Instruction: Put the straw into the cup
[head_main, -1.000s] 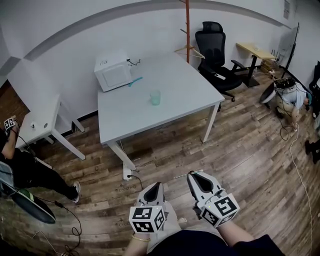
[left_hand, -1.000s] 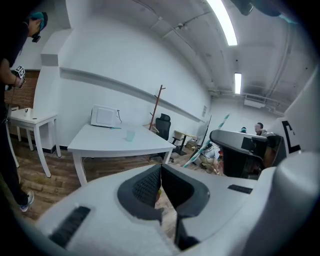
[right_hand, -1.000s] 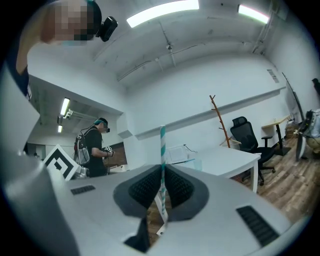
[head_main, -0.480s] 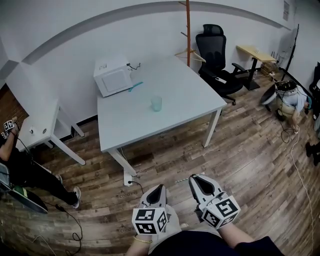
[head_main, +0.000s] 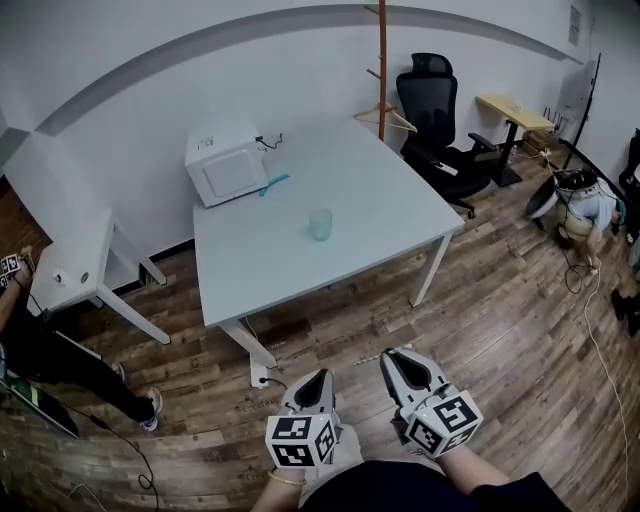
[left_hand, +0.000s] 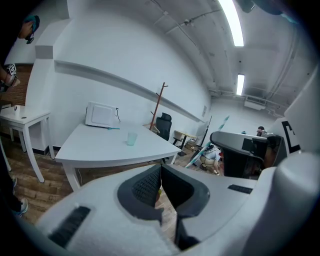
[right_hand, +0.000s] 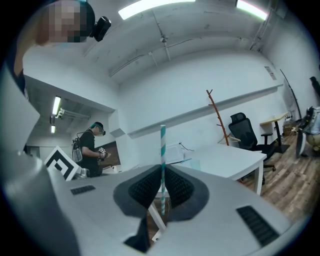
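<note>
A translucent pale-green cup (head_main: 320, 223) stands upright near the middle of the white table (head_main: 400, 215), also seen far ahead in the left gripper view (left_hand: 131, 138). My right gripper (head_main: 392, 355) is shut on a teal-and-white striped straw (right_hand: 162, 150), which stands upright between its pads (right_hand: 176, 189). My left gripper (head_main: 318, 375) is shut with nothing in it, its pads (left_hand: 145, 186) pressed together. Both grippers hang over the wooden floor, well short of the table's near edge.
A white microwave (head_main: 225, 160) sits at the table's far left corner with a second teal straw (head_main: 273, 184) lying beside it. A black office chair (head_main: 440, 120) and a coat stand (head_main: 381, 60) are behind the table. A small white side table (head_main: 80, 250) and a person (head_main: 40, 350) are at left.
The table and cup have drawn closer and sit lower in the head view. Both grippers keep their places in the frame, still shut, the straw still in the right one.
</note>
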